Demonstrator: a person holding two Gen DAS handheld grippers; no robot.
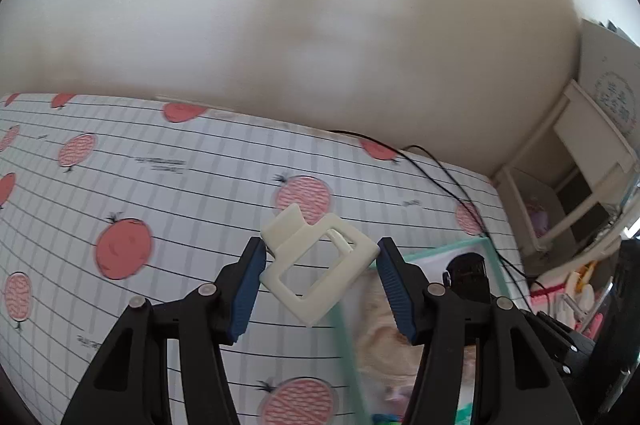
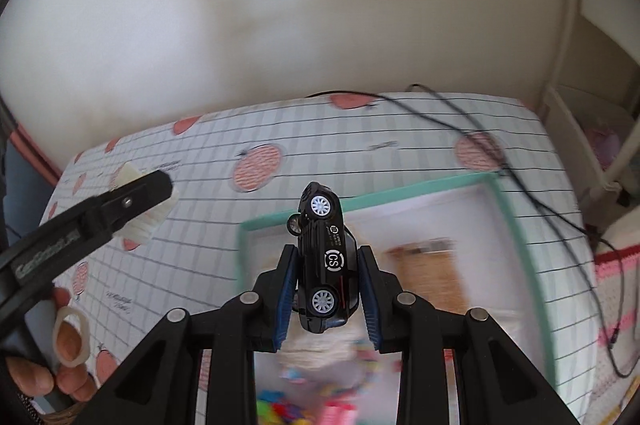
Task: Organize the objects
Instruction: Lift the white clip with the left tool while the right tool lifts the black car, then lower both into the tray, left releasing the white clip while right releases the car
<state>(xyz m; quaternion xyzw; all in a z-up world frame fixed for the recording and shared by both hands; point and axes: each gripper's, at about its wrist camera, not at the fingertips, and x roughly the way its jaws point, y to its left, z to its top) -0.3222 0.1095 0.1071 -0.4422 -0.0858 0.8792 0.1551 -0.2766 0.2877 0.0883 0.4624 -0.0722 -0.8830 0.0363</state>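
Black gripper arms filled the near edge of both wrist views. Left gripper had its blue pads clamped on a cream plastic clip, a squarish frame with open windows, held tilted and lifted above the tablecloth. That cloth was white with a dark grid and pink-red round fruit prints.

Right gripper was closed on a black toy car, pinched by roof and underside so that its side with two white wheels faced the camera, nose pointing far. A round "CS" mark showed on the door. It hung over a shallow tray with a mint-green rim, sitting on the right part of the cloth; the tray's contents were blurred, showing only tan and bright colours.

In the right wrist view the left gripper appeared at the left with the cream clip in its tips, well apart from the car, and a hand gripped its handle near the lower left corner.

Thin black cables trailed across the far right of the cloth, crossing the tray's far corner. White shelving stood far right, against a pale wall
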